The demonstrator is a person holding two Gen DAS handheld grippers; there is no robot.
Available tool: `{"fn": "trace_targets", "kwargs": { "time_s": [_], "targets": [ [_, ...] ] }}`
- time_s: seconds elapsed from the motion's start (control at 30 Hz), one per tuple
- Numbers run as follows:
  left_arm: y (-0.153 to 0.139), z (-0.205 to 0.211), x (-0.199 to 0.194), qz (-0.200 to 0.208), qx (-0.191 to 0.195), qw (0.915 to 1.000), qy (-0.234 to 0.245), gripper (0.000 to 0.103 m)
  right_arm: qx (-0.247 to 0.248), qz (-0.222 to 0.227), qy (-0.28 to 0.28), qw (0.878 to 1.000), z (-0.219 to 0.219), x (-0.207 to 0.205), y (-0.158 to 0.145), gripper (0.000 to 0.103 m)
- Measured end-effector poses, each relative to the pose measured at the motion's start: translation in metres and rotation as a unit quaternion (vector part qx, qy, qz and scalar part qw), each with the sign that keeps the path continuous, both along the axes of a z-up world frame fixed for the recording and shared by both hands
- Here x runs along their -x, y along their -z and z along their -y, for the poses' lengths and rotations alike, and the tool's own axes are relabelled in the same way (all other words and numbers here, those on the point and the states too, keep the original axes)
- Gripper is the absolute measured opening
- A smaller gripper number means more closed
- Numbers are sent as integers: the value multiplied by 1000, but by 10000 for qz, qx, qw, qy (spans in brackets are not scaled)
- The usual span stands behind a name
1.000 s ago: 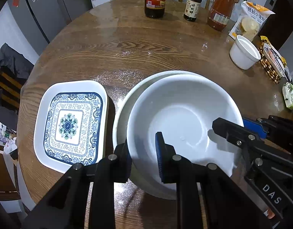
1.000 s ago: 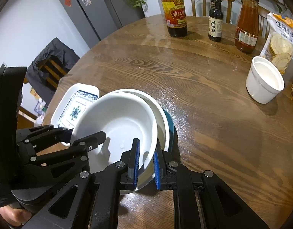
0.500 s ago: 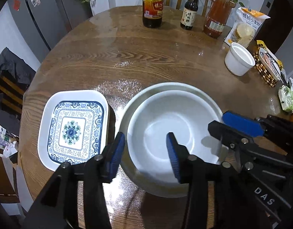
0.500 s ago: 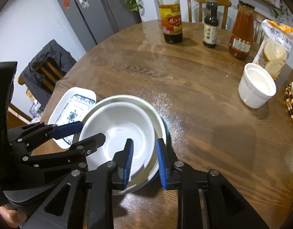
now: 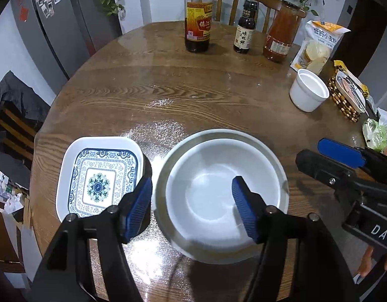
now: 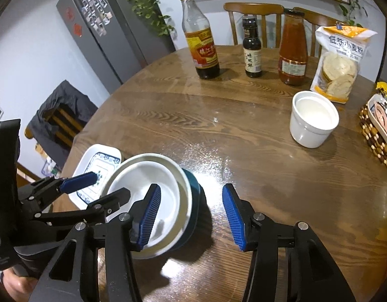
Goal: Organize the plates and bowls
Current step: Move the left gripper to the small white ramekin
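- The square patterned plate [image 5: 99, 176] lay flat at the left edge of the round wooden table [image 5: 193, 93].
- My left gripper [image 5: 192, 201] hung over the stacked bowls [image 5: 218, 191], its jaws just opened, gripping nothing.
- The white bowl sat nested in a larger white one, just beside the plate.
- My right gripper [image 6: 191, 215], jaws likewise just opened, held nothing.
- A white cup [image 6: 313, 119] stood well apart at right.

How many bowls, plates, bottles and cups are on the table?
Bowls: 3, nested: white bowl, second white bowl, teal bowl
Plates: 1, patterned square plate
Bottles: 3: vinegar bottle, small dark bottle, red sauce bottle
Cups: 1, white cup
Total: 8
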State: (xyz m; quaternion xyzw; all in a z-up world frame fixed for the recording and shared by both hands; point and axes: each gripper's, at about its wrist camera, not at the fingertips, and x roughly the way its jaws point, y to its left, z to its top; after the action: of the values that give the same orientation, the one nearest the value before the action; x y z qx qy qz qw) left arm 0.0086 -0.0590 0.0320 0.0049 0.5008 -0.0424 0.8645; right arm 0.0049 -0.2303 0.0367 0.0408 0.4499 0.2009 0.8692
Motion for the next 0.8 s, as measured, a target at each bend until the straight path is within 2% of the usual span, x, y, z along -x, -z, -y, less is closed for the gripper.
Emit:
{"fn": "trace_targets", "kwargs": {
  "time_s": [0.07,0.27,0.37,0.8],
  "targets": [
    [-2,3,1,53,-29,10000,38,75,-17,13,45,10000,3,1,-1,52],
    [-8,15,1,145,-84,9997,184,77,-47,38,192,9998,16,2,-3,52],
    [-10,22,-1,166,-78,9995,246,85,-49,49,280,9996,23,3,-5,52],
    [-16,70,-11,240,-138,9971,710,86,22,112,878,9961,77,10,-14,52]
  ]
}}
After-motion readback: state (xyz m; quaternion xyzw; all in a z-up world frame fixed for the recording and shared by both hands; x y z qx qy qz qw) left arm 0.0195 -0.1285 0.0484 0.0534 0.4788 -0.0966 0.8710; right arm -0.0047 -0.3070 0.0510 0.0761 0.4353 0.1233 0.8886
